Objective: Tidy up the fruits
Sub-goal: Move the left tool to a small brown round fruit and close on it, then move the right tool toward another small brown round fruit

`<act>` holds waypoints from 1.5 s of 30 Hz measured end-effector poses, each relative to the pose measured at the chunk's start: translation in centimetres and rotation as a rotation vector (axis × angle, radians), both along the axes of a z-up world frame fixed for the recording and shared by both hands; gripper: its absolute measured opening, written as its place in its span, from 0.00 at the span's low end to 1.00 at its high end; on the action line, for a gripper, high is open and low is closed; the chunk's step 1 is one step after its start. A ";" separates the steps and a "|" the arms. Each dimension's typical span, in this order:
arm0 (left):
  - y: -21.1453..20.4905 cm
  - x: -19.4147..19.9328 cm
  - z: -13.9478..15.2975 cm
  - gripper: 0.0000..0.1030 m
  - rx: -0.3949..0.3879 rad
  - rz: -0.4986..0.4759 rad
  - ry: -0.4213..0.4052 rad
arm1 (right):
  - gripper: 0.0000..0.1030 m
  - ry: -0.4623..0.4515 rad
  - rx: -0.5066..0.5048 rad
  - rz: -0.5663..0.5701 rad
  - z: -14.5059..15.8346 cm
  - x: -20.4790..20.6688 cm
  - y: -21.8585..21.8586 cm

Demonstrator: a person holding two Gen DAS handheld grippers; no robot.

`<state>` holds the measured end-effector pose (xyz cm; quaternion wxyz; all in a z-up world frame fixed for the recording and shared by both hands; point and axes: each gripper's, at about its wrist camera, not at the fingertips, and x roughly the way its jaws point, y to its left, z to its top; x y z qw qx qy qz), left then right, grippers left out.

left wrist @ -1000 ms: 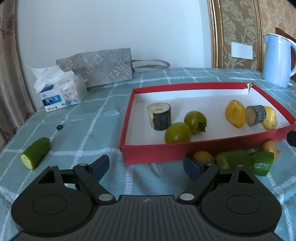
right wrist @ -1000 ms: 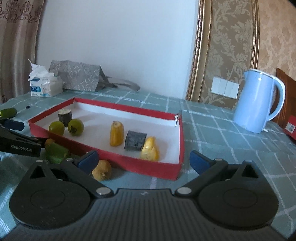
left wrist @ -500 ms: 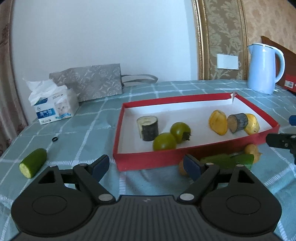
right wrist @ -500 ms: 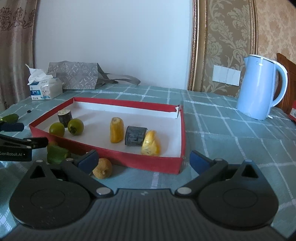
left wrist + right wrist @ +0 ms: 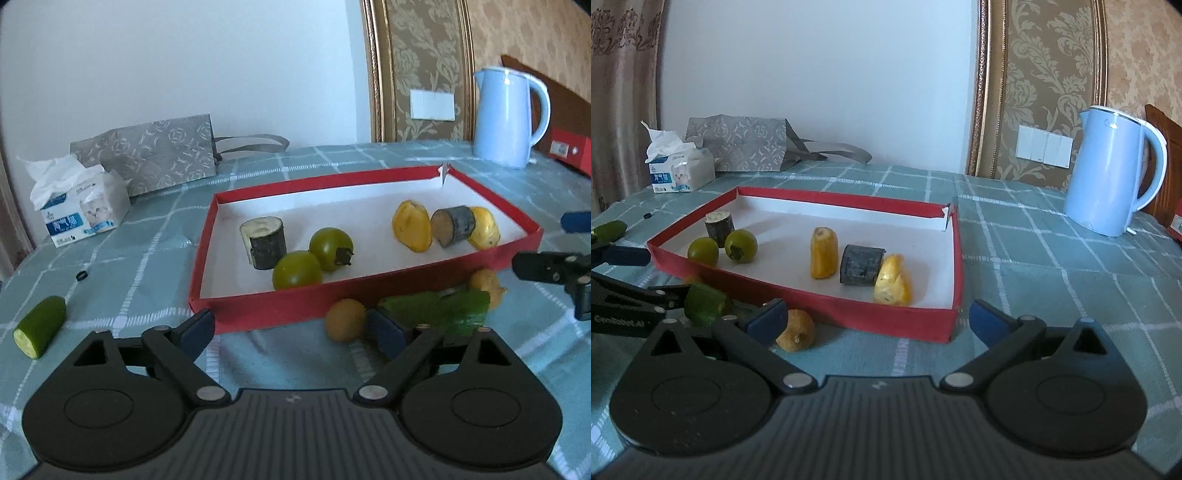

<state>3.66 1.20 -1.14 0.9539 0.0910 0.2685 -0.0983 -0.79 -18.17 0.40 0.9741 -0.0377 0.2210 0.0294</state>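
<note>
A red tray [image 5: 258, 306] [image 5: 882, 317] with a white floor holds two green round fruits [image 5: 297, 269], two dark cut logs [image 5: 264, 242] and two yellow pieces [image 5: 412, 225]. In front of it lie two yellow-brown fruits [image 5: 345, 319] [image 5: 796, 330] and a green cucumber piece [image 5: 439, 306] [image 5: 705, 302]. Another cucumber piece [image 5: 40, 326] lies far left. My left gripper [image 5: 291, 332] is open and empty before the tray's front wall. My right gripper [image 5: 877, 319] is open and empty at the tray's near right corner.
A blue kettle [image 5: 508, 116] [image 5: 1115, 171] stands at the back right. A tissue pack [image 5: 79, 206] and a grey paper bag [image 5: 147, 153] stand at the back left. A small black ring [image 5: 81, 275] lies on the checked tablecloth. A red box [image 5: 569, 151] sits far right.
Both grippers have pulled back and risen a little from the tray. The view has widened, so the kettle shows more. Both stay open. No fruit has moved.
</note>
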 end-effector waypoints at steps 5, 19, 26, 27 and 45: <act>0.4 0.9 -0.3 0.93 -0.031 0.020 0.043 | 1.00 -0.010 0.004 -0.008 -0.2 0.0 -0.1; -0.1 0.3 -0.5 0.27 0.016 -0.040 0.034 | 1.00 0.043 0.045 -0.059 -0.8 0.9 -1.0; 0.5 0.3 -0.3 0.26 -0.021 -0.032 0.053 | 0.88 0.077 0.036 -0.033 -1.0 1.3 -0.9; 0.6 0.3 -0.3 0.26 -0.024 -0.030 0.055 | 0.88 0.084 0.039 -0.029 -1.1 1.4 -0.8; 0.1 0.0 -0.4 0.26 0.009 -0.027 0.037 | 0.91 0.103 0.152 -0.021 -1.1 2.4 -1.8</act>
